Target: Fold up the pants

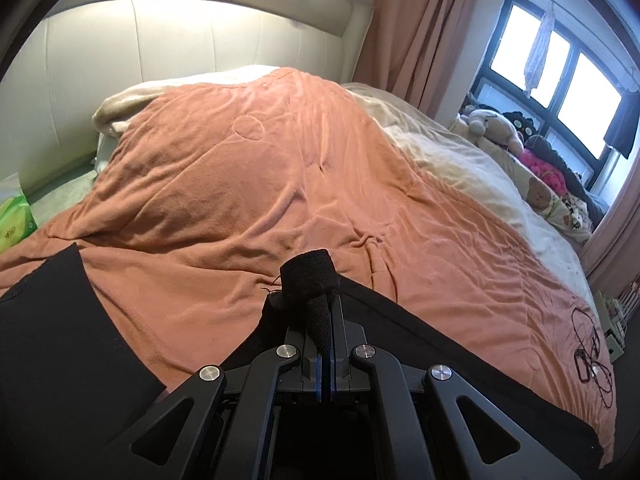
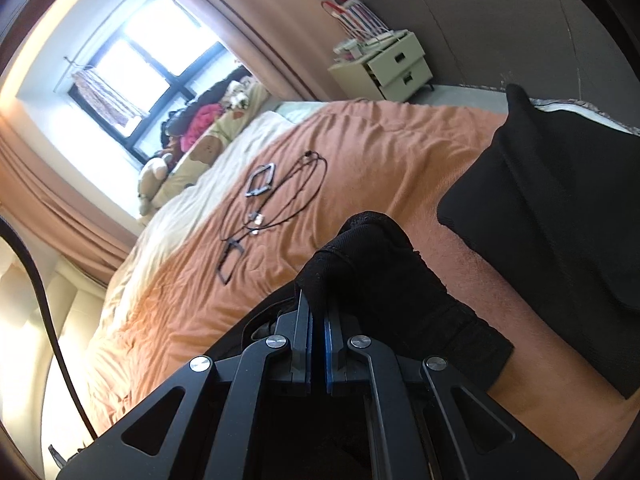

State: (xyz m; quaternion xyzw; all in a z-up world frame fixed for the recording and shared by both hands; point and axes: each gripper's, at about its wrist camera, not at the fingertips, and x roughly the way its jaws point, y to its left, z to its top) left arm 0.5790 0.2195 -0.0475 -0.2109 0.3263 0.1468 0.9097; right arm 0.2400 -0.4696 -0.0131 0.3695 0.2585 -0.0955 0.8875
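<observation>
The bed (image 1: 280,184) carries the black pants (image 2: 560,208), lifted between both my tools and partly draped on the blanket. My left hand-held gripper (image 1: 326,312) is clamped tight on a bunched edge; my right hand-held gripper (image 2: 316,312) likewise. I judge the fold only begun. A green pack (image 1: 14,220) bears unreadable print.

An orange blanket (image 1: 256,184) is covering the bed, with a cream sheet (image 1: 452,152) lying along its right side. Black cords (image 2: 272,200) are sprawling at frame centre in the right wrist view. Stuffed toys (image 1: 496,128) are crowding the window (image 1: 560,80); a bedside drawer unit (image 2: 392,68) is standing at upper right.
</observation>
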